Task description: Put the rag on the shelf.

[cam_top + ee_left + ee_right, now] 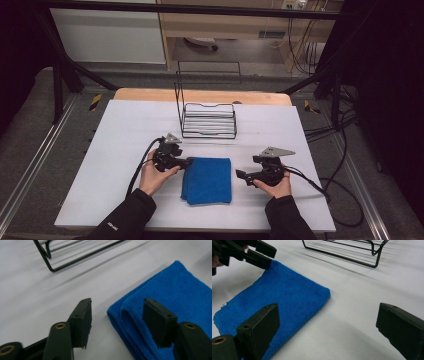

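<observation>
At the bottom of the high view, two sleeved forearms come in, each hand carrying a hand-held gripper. Between them, just below the middle of the frame, a folded blue cloth (pixel 207 180) lies flat on the white worktop (pixel 110 150).

The left hand-held gripper (pixel 186 162) sits at the cloth's upper left corner. In the left gripper view its jaws are spread, one over bare worktop and the other over the cloth's folded edge (pixel 125 322), with nothing pinched between them. The right hand-held gripper (pixel 240 175) hovers just right of the cloth, released as well; in the right gripper view its jaws stand wide apart with the cloth's near corner (pixel 322 296) between them and clear of both.

The cloth looks like terry microfibre: light, soft and limp, with no risk of breakage and a nap that should grip well. It will likely sag and unfold if lifted by a single layer. The stacked fold at the corner seems the best hold, pinching all the layers together, ideally at two corners so it stays flat.

Farther off, above the middle of the frame, a black wire rack (pixel 209 120) stands well apart from the cloth.
</observation>
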`<state>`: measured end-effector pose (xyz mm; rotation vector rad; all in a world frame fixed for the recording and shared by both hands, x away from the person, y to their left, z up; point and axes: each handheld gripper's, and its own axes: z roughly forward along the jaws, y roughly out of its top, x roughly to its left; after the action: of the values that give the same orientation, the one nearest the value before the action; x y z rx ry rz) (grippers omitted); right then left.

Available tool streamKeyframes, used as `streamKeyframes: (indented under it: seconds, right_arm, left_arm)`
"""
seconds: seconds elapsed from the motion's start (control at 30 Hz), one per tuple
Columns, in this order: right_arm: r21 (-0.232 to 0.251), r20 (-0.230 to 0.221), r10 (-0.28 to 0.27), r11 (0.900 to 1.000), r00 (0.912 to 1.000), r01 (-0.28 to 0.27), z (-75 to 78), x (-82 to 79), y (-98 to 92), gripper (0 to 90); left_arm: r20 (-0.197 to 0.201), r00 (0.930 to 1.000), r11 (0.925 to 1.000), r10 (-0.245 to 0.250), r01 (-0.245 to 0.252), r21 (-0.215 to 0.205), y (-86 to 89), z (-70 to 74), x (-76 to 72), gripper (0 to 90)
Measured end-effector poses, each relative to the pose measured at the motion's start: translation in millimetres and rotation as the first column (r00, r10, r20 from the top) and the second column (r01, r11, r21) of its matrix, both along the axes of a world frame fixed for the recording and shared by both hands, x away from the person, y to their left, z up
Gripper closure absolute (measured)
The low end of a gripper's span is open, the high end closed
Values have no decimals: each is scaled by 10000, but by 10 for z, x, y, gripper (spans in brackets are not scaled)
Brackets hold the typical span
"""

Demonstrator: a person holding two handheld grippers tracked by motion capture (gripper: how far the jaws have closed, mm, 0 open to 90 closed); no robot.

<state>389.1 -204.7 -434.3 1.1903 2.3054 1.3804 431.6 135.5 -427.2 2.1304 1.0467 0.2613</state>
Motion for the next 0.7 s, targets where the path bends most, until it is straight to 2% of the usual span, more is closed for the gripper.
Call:
streamKeyframes:
  seconds: [0.07, 0.13, 0.27, 0.4, 0.63, 0.7]
  right_arm:
    - [24, -15, 15, 10000, 10000, -15, -3, 2, 5, 65]
    - [-11, -54, 104, 9999, 9999, -104, -13, 10, 12, 69]
    - [-4, -135, 123, 9999, 9998, -123, -15, 16, 16, 74]
    - [33, -94, 154, 9999, 9998, -154, -13, 27, 16, 79]
    - [16, -155, 217, 9998, 9996, -217, 0, 34, 48, 78]
    - [27, -137, 234, 9997, 9996, -233, 4, 42, 58, 78]
  left_arm:
    - [-164, 9999, 9999, -22, 24, 113, -18, -45, 15, 451]
    - [-289, 9995, 9998, -140, 145, 162, -27, -69, 32, 524]
    - [-324, 9994, 9996, 98, -107, -276, -20, -99, 92, 573]
    - [-555, 9984, 9995, 114, -129, -281, -29, -164, 139, 616]
    - [-438, 9990, 9998, -13, 4, -220, -76, -191, 132, 669]
    - [-519, 9986, 9996, -132, 118, -267, -83, -192, 126, 742]
